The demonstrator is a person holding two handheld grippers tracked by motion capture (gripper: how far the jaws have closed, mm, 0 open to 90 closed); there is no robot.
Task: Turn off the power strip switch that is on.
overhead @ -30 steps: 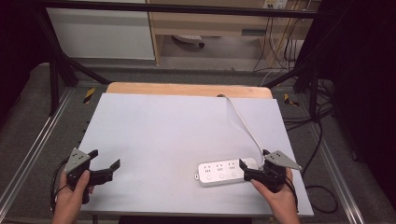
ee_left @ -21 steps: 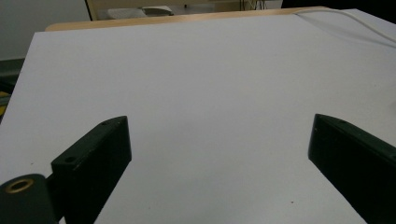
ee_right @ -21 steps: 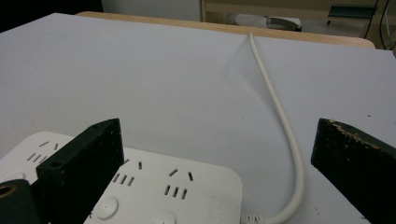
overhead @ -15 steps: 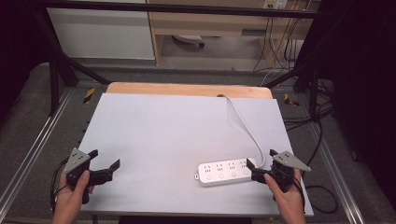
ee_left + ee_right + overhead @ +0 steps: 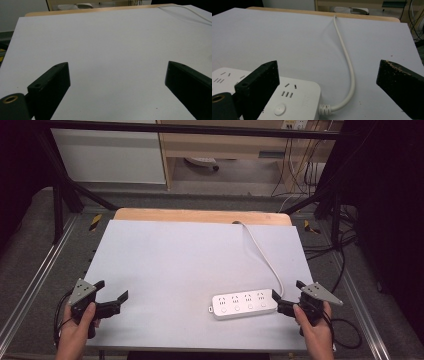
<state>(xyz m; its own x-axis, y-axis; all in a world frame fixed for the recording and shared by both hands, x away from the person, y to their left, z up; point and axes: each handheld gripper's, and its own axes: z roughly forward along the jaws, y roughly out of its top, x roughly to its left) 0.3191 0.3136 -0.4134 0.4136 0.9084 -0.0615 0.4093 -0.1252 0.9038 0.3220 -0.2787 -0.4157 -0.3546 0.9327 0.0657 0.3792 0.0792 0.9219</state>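
Both grippers gape wide at the near table edge, left gripper over bare surface, right gripper beside the power strip

Light fell evenly from above on the white table, which stood bright while the surroundings sank into near black. Shadows were faint and soft. The high view was somewhat grainy. In the gripper views the near jaws looked slightly soft, perhaps out of focus.

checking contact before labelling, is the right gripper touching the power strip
Cannot tell. In the right gripper view the right gripper is open, one jaw overlapping the power strip, but no gap or contact shows plainly.
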